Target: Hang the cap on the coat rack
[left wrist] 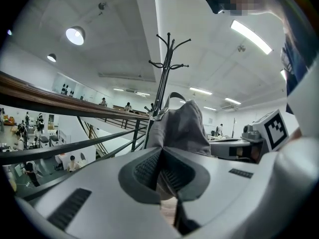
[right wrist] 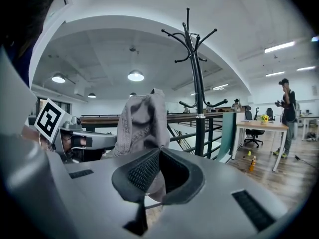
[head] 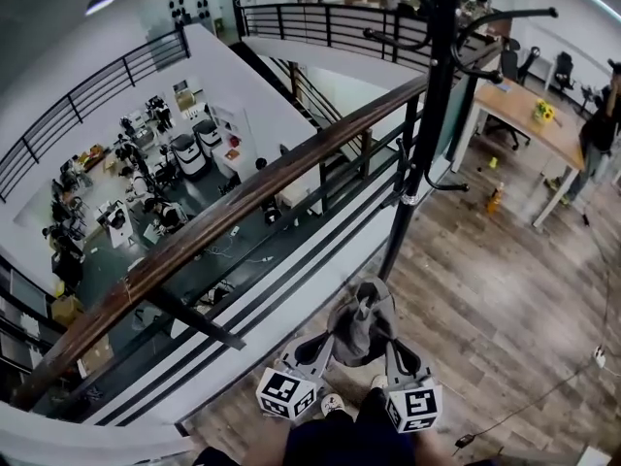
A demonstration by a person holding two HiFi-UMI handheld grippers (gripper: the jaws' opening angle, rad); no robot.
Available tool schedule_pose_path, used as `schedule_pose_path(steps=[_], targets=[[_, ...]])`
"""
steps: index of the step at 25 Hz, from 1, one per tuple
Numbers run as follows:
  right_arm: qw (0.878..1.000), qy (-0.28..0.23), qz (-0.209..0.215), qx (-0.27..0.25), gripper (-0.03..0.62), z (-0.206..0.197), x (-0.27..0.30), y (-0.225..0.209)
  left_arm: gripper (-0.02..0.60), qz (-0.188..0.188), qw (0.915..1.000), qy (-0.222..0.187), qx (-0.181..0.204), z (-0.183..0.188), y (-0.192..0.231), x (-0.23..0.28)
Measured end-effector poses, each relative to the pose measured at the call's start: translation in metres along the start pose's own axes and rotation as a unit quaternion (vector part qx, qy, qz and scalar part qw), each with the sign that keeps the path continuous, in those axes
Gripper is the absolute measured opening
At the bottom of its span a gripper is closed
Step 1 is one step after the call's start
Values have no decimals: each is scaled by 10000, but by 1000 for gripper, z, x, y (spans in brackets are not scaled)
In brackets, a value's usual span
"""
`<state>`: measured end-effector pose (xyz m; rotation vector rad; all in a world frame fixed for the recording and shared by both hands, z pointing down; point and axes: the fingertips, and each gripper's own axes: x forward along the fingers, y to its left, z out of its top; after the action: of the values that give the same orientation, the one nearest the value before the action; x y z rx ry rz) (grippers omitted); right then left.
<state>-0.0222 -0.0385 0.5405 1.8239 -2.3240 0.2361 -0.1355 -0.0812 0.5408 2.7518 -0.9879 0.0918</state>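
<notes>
A grey cap (head: 361, 320) hangs between my two grippers, low in the head view, in front of the person's body. My left gripper (head: 326, 342) is shut on the cap's left side; the left gripper view shows the grey cloth (left wrist: 180, 126) pinched between its pads. My right gripper (head: 390, 344) is shut on the right side, the cloth (right wrist: 140, 119) rising from its jaws. The black coat rack (head: 434, 95) stands just ahead by the railing, its hooks (right wrist: 189, 36) well above the cap. Both grippers are short of the pole.
A wooden handrail (head: 243, 202) with black bars runs diagonally on the left, with an open drop to a lower floor beyond it. A wooden desk (head: 529, 124) stands at the right rear and a person (head: 597, 139) stands beside it. A cable (head: 543, 396) lies on the floor.
</notes>
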Motion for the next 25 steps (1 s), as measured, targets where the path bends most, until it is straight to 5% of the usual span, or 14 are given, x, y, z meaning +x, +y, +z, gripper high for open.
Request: schedule_pose_path(steps=[25], targets=[[9946,-493,883,-239,18,56,75,-71,6,896,9950,-414,130,58,30,84]])
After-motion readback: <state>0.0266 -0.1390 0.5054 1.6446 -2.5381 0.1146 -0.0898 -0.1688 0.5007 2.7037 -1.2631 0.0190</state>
